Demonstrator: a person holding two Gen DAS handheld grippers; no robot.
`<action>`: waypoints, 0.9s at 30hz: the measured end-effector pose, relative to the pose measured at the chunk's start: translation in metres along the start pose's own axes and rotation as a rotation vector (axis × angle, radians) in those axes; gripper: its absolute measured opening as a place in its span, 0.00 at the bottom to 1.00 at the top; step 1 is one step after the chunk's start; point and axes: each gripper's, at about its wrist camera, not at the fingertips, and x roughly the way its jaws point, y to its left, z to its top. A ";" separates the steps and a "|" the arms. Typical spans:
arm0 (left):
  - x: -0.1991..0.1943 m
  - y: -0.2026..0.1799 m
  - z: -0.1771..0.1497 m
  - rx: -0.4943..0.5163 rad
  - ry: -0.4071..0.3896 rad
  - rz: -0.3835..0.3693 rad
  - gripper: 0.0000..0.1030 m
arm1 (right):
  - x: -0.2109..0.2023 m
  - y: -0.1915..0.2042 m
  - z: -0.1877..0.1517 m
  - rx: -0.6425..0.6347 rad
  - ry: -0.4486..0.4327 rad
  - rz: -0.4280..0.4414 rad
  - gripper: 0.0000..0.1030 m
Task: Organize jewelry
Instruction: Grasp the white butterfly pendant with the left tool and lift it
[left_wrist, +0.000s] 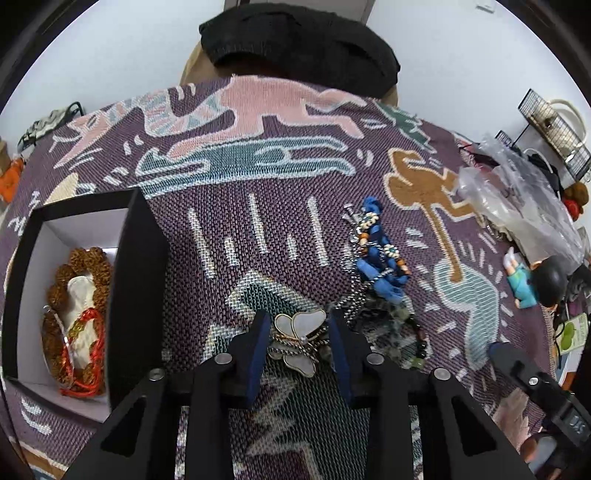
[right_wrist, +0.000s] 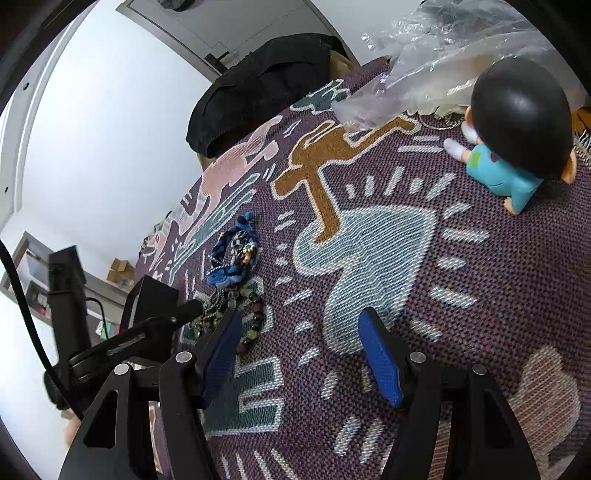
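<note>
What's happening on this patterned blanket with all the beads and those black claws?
Someone is sorting jewelry with two hand-held claws. The left claw has its fingers on either side of a white butterfly pendant lying on the blanket. A black box beside it already holds brown bead bracelets. The right claw hangs open, holding nothing.

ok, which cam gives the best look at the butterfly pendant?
Left wrist. The white butterfly pendant lies centred between the left gripper fingers, wings and gold edging clear. In the right wrist view it is hidden behind the left gripper; only the nearby beaded bracelet shows.
</note>
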 end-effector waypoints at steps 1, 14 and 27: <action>0.002 0.000 0.001 0.002 0.002 -0.002 0.33 | -0.001 -0.001 0.001 0.002 -0.002 -0.001 0.64; 0.004 0.008 0.004 -0.019 0.032 -0.023 0.32 | 0.003 -0.003 0.000 0.009 0.005 -0.010 0.64; 0.004 -0.007 -0.004 0.053 0.041 0.049 0.31 | 0.008 0.007 -0.002 -0.003 0.011 -0.004 0.64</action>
